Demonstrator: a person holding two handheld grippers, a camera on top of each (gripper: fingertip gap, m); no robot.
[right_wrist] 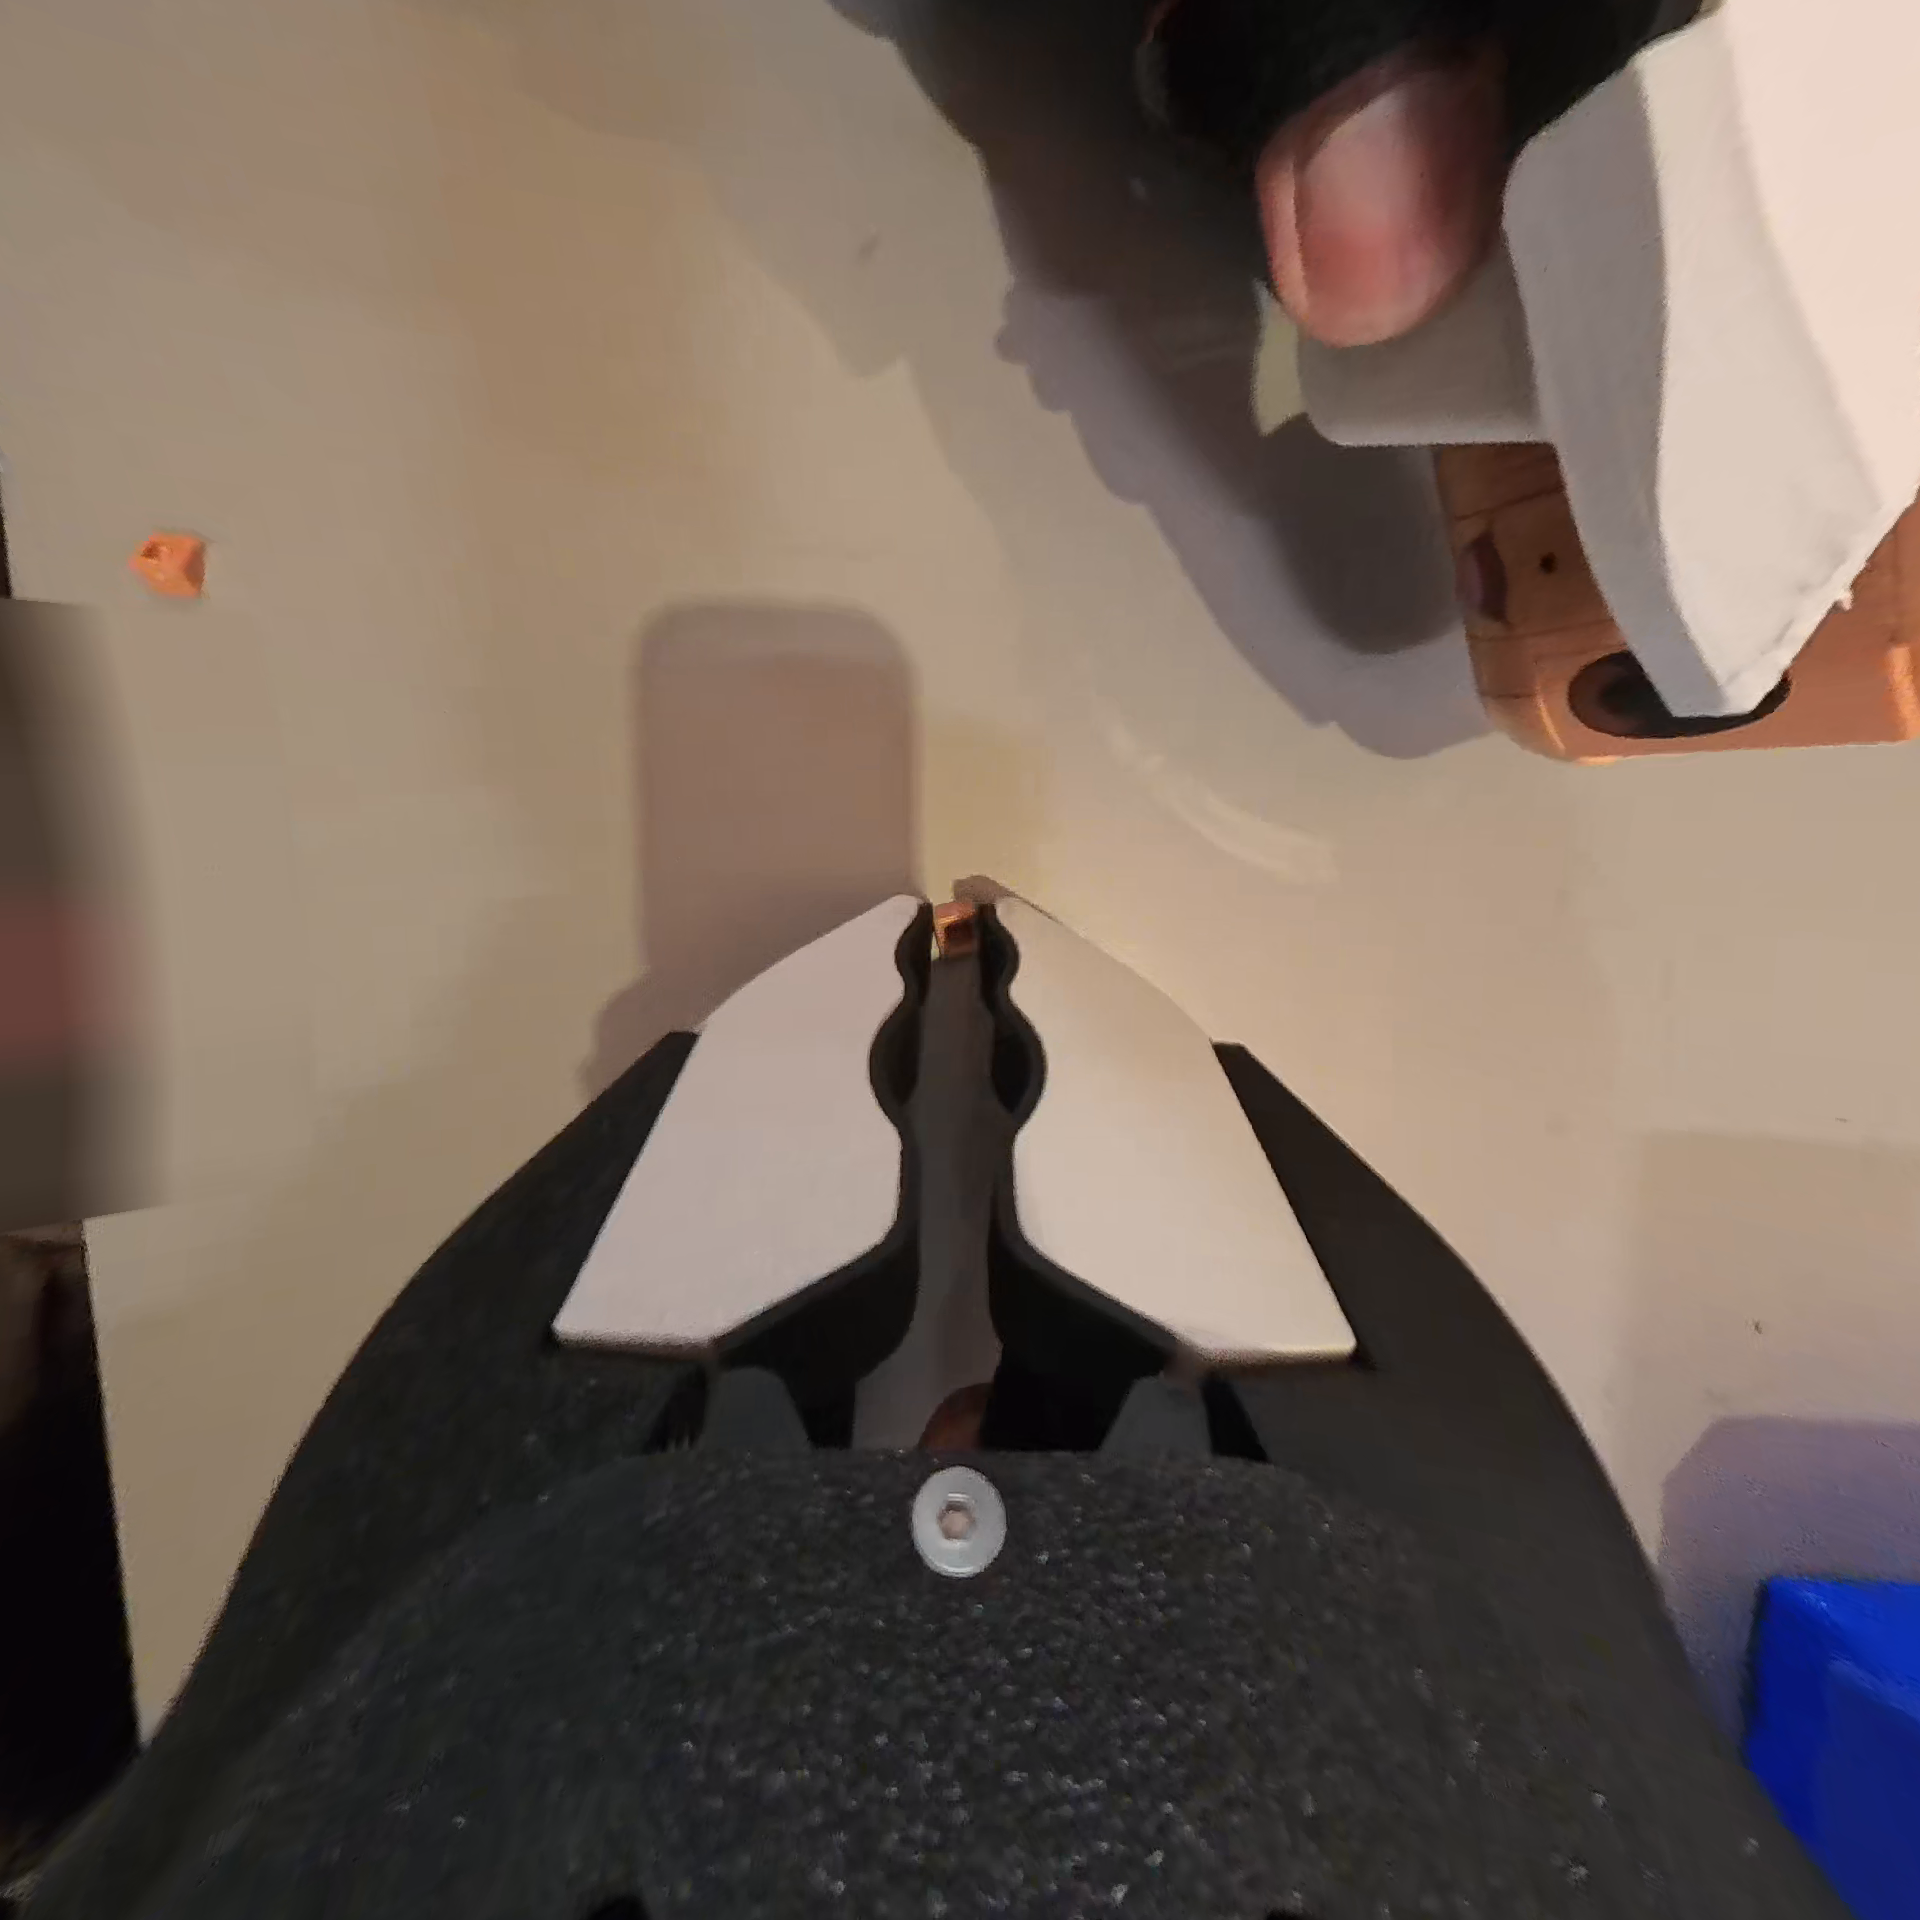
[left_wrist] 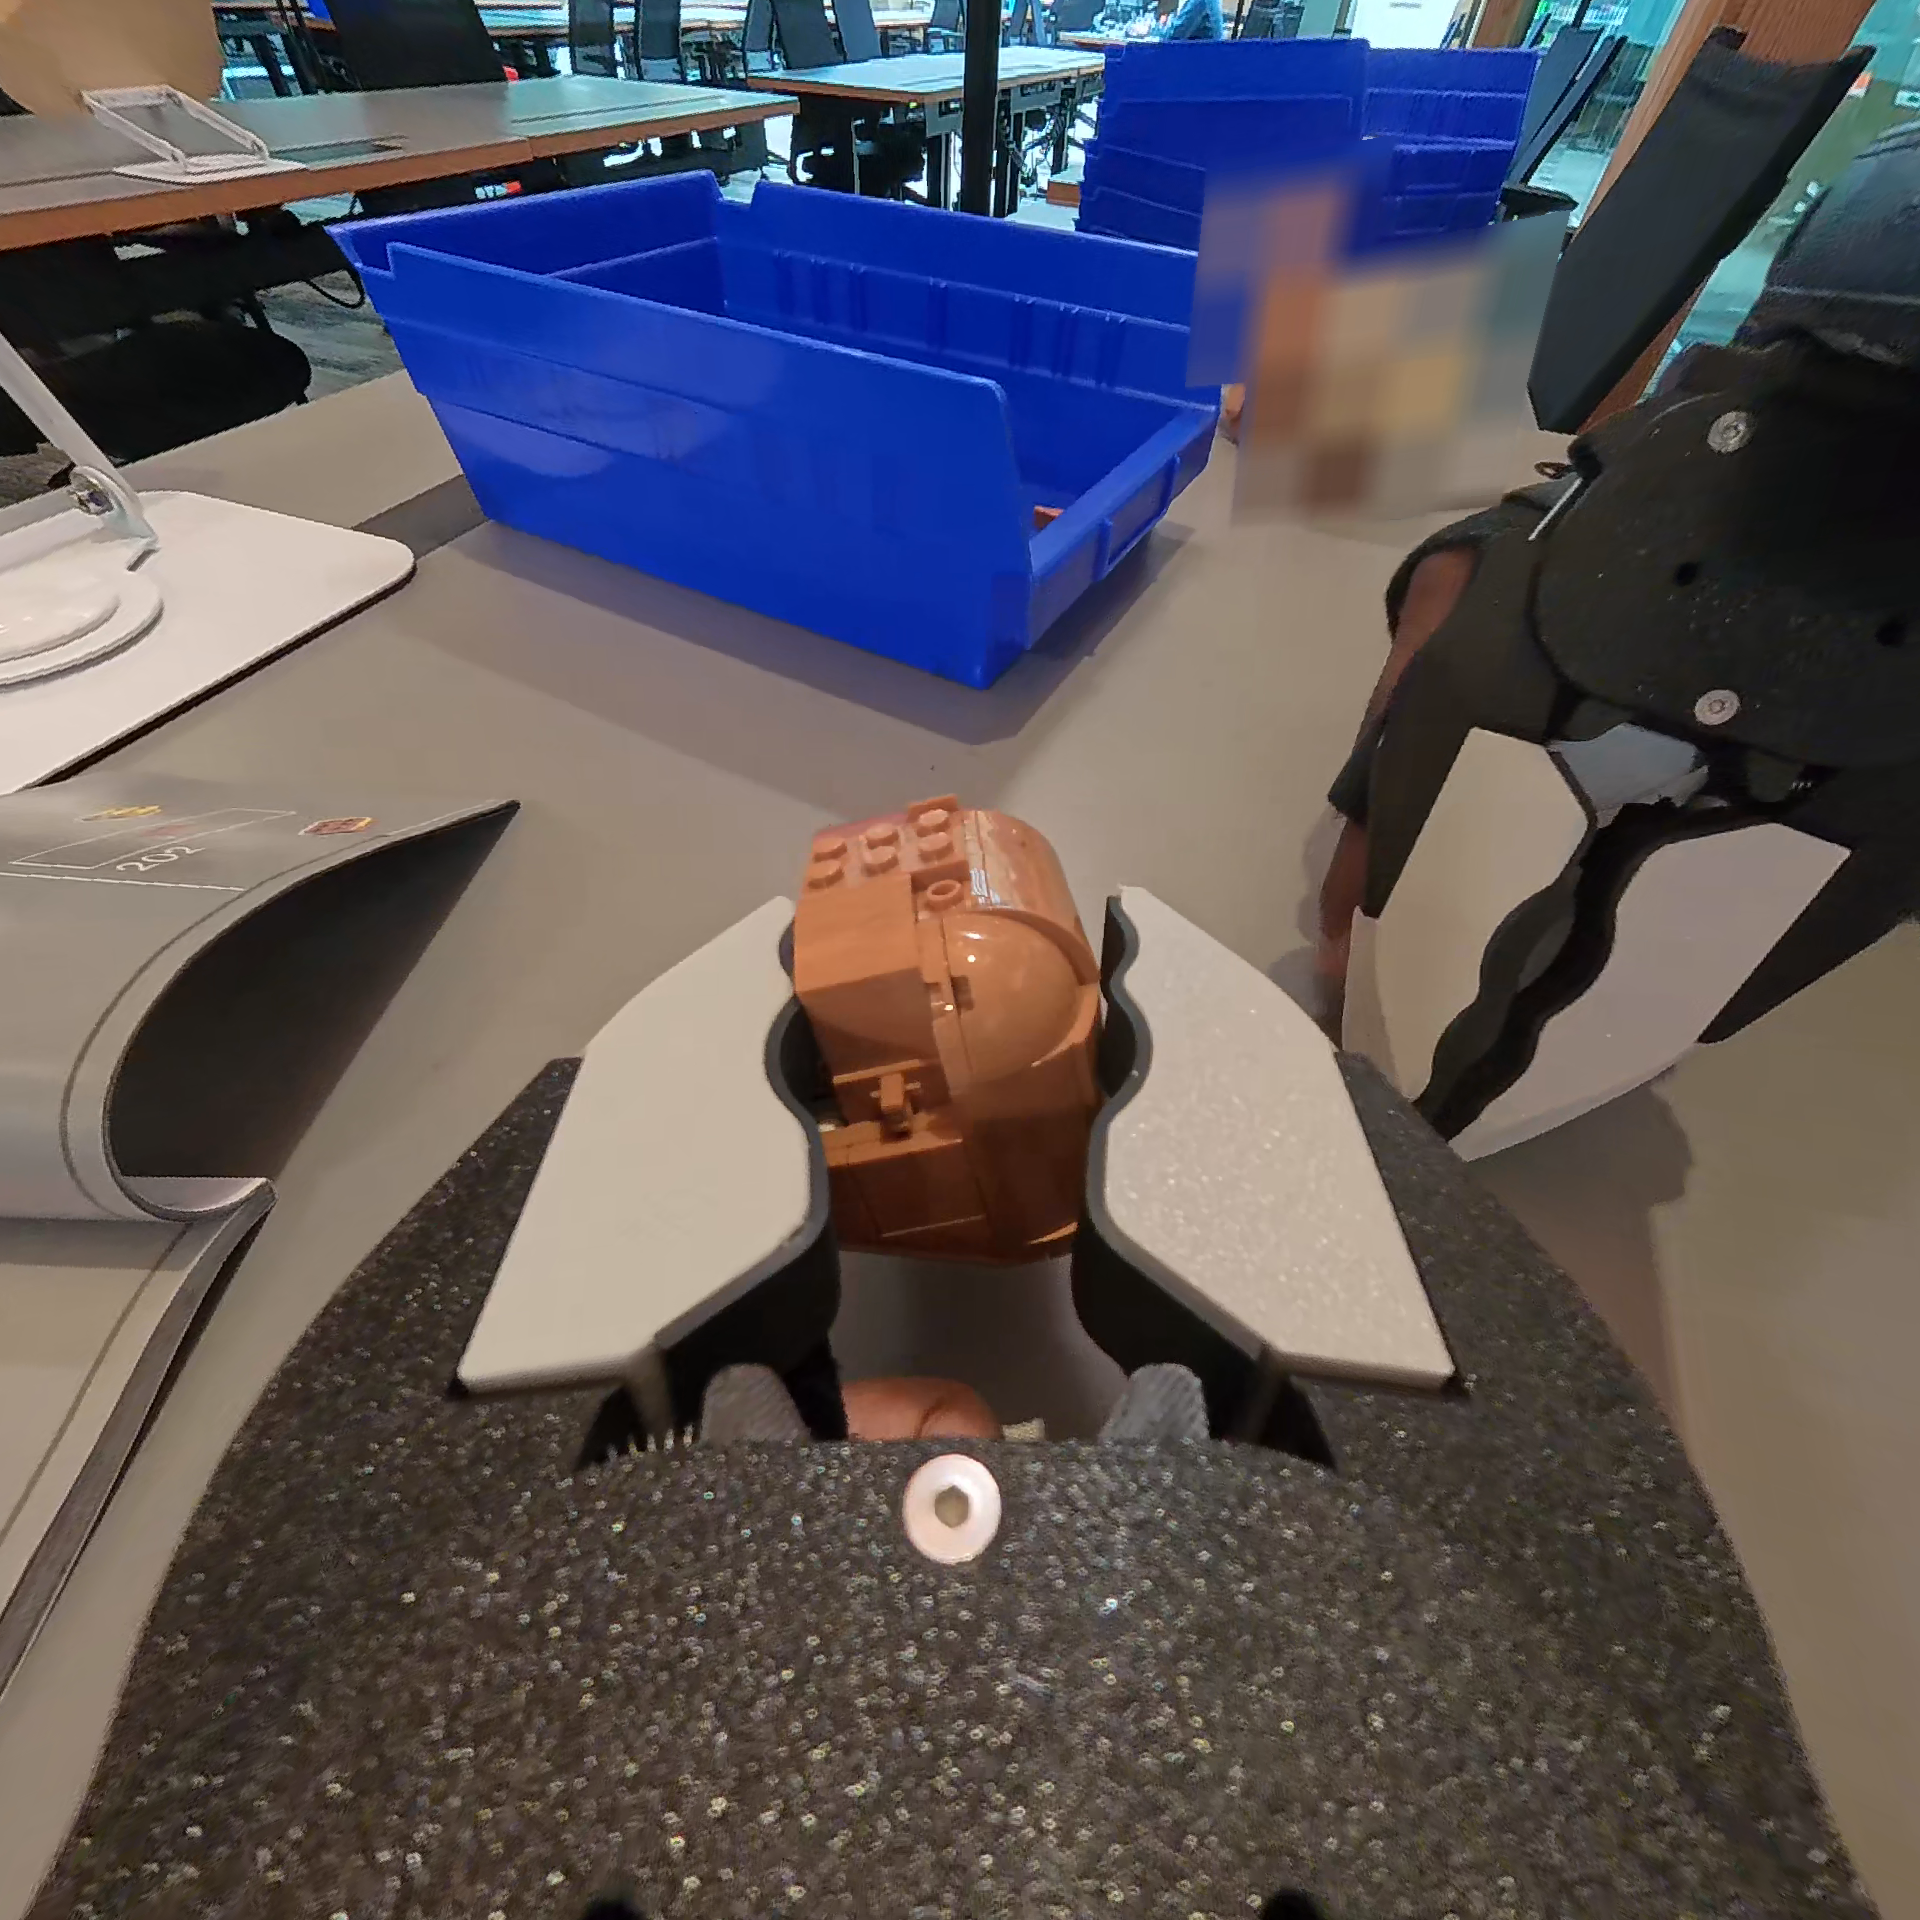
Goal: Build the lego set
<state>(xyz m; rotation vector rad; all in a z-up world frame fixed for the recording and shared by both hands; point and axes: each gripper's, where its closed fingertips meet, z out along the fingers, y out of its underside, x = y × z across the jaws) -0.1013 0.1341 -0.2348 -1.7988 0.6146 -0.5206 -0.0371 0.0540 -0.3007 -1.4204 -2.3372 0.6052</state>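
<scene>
Left wrist view showed the brown model (left_wrist: 951, 1023) clamped between my left claw's (left_wrist: 948, 940) fingers, held above the grey surface (left_wrist: 727, 748). My right claw (right_wrist: 958, 914) pinched a tiny brown piece (right_wrist: 954, 927) at its tips, pointed down at the surface. A second small piece (right_wrist: 168, 563) lay well apart to its left. Beyond the model stood a blue bin (left_wrist: 790, 416), with an open booklet (left_wrist: 156, 997) curling at my left.
</scene>
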